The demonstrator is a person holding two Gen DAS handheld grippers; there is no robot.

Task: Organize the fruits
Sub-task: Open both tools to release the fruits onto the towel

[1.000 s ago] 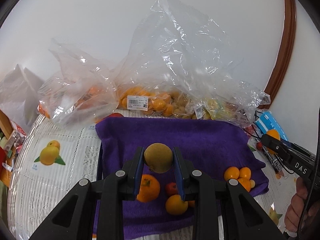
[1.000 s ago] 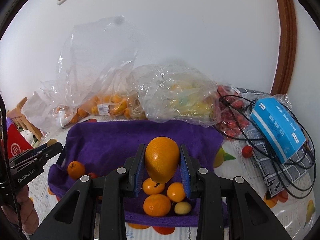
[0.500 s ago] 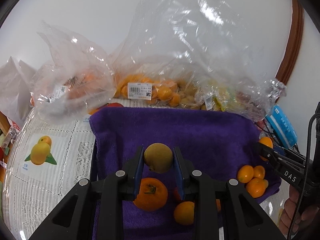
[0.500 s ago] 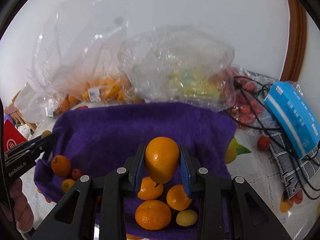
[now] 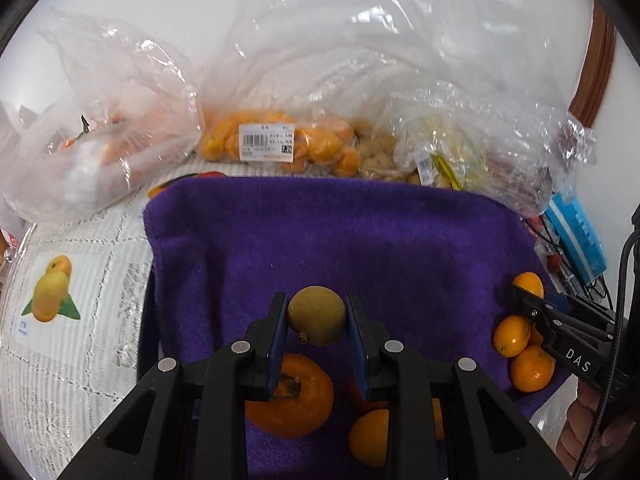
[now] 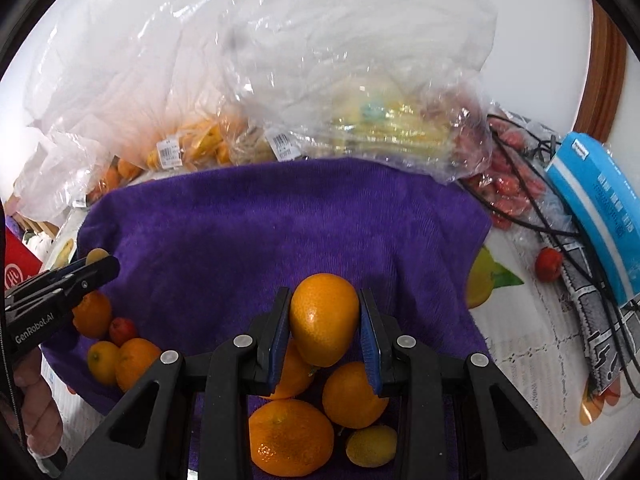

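1. The left gripper (image 5: 317, 322) pinches a small brown-green fruit (image 5: 317, 315) between its blue pads, up above the purple towel (image 5: 340, 240).
2. The right gripper (image 6: 324, 328) pinches an orange (image 6: 324, 318) between its blue pads, also above the towel.
3. Only the left view shows the big orange fruit with a green leafy top (image 5: 290, 394) lying on the towel, just under the left gripper.
4. Only the left view shows the picture of yellow fruits (image 5: 52, 294) printed on the white lacy tablecloth (image 5: 72, 360).
5. Only the right view shows the little yellow fruit (image 6: 371, 445) beside a bumpy orange (image 6: 291, 436), both on the near edge of the towel.
6. Only the right view shows the loose red fruit (image 6: 549, 265) on the tablecloth near the black cables (image 6: 532, 184).
7. The blue box (image 6: 600, 216) sits to the right of the towel, and it shows much more fully in the right view.
8. Clear plastic bags (image 5: 280, 92) full of fruit lie behind the towel, against a white wall (image 5: 160, 0).
9. A brown wooden frame (image 6: 608, 64) stands at the far right.
10. Compared with a second ago, both cameras are closer to the towel and look down on it more, so it fills more of each view.
11. Both grippers still hold the same fruits as before.
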